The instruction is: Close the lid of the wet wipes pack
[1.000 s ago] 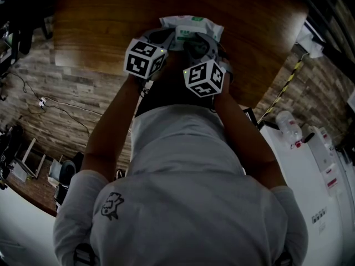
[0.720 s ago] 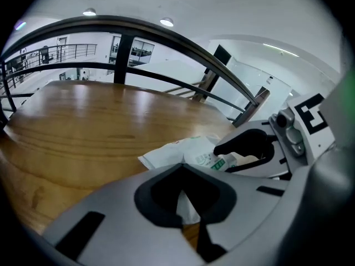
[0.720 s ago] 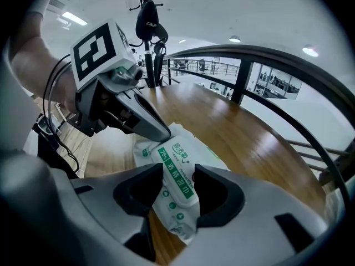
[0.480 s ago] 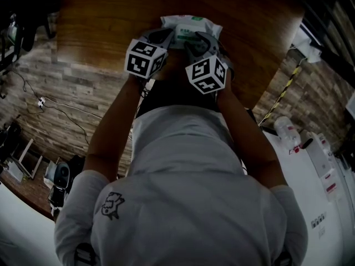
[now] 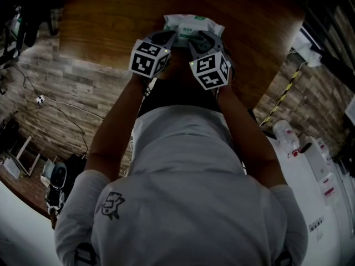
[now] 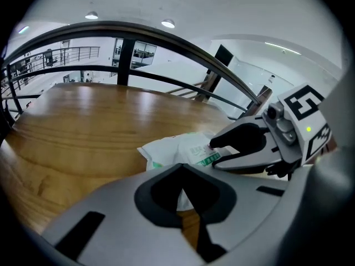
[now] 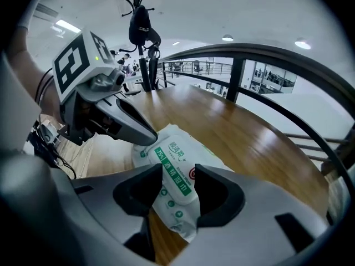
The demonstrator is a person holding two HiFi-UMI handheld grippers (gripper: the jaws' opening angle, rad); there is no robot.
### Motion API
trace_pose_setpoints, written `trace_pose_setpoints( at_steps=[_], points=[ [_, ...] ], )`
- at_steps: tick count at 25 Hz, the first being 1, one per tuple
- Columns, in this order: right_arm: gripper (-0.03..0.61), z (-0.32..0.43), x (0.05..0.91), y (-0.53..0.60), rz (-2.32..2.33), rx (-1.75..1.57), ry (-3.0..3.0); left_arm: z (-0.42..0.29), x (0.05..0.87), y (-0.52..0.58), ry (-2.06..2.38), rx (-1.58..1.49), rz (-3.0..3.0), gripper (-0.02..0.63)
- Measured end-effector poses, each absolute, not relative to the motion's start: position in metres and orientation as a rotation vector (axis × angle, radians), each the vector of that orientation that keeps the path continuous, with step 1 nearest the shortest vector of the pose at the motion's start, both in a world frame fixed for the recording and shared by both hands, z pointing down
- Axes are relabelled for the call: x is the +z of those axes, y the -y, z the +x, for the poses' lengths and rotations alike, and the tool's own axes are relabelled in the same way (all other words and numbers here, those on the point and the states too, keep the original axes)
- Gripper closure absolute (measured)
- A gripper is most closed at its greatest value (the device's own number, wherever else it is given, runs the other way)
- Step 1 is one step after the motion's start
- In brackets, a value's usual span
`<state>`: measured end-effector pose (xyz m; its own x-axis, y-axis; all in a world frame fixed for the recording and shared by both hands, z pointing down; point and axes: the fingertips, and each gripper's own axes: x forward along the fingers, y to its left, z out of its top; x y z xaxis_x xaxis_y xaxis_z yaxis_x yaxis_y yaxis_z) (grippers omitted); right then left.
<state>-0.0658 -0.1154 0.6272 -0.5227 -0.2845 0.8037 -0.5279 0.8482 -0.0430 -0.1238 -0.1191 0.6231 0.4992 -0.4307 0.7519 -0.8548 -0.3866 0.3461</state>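
Observation:
The white wet wipes pack (image 5: 193, 22) with green print lies on the round wooden table (image 5: 111, 21), just past both grippers. Its labelled lid (image 7: 173, 167) looks flat on the pack (image 7: 183, 154). My right gripper (image 7: 177, 173) hangs over the pack's near half, open, and the lid shows in the gap between its jaws. In the left gripper view its fingertips (image 6: 217, 143) rest on the pack (image 6: 177, 148). My left gripper (image 6: 182, 169) is shut and holds nothing; its fingertips (image 7: 151, 139) touch the pack's left edge. In the head view the left gripper (image 5: 168, 37) and the right gripper (image 5: 195, 39) flank the pack's near side.
A dark metal railing (image 6: 166, 32) curves round the table's far side. A coat stand (image 7: 141, 32) rises beyond the table. The table's near rim (image 5: 100, 73) drops to a stone-patterned floor (image 5: 66, 98) with cables. White equipment (image 5: 310, 170) stands at the right.
My right gripper has moved forward over the pack, its marker cube now closer to the pack. The left gripper has shifted only slightly. The pack stays in place.

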Motion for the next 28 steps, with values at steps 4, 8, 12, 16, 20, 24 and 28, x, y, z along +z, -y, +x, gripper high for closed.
trace_pose_setpoints(
  at_steps=[4,8,12,16,20,24,28],
  points=[
    [0.388,-0.066,0.629,0.119,0.605,0.408,2.142,-0.123,0.625,0.120,1.050,0.744,2.007,0.601],
    [0.388,-0.070,0.632,0.120,0.610,0.405,2.102,-0.127,0.629,0.120,1.046,0.755,2.006,0.601],
    [0.387,-0.073,0.634,0.119,0.606,0.369,2.060,-0.129,0.633,0.120,1.051,0.753,2.008,0.601],
    [0.387,-0.071,0.636,0.120,0.604,0.314,2.040,-0.125,0.633,0.120,1.049,0.764,2.004,0.601],
    [0.388,-0.071,0.638,0.119,0.605,0.264,2.041,-0.126,0.637,0.121,1.059,0.756,2.011,0.601],
    [0.388,-0.070,0.635,0.121,0.605,0.301,2.064,-0.125,0.633,0.121,1.067,0.771,2.006,0.601],
    [0.388,-0.064,0.628,0.117,0.600,0.298,2.086,-0.119,0.623,0.119,1.096,0.762,2.014,0.601]
  ],
)
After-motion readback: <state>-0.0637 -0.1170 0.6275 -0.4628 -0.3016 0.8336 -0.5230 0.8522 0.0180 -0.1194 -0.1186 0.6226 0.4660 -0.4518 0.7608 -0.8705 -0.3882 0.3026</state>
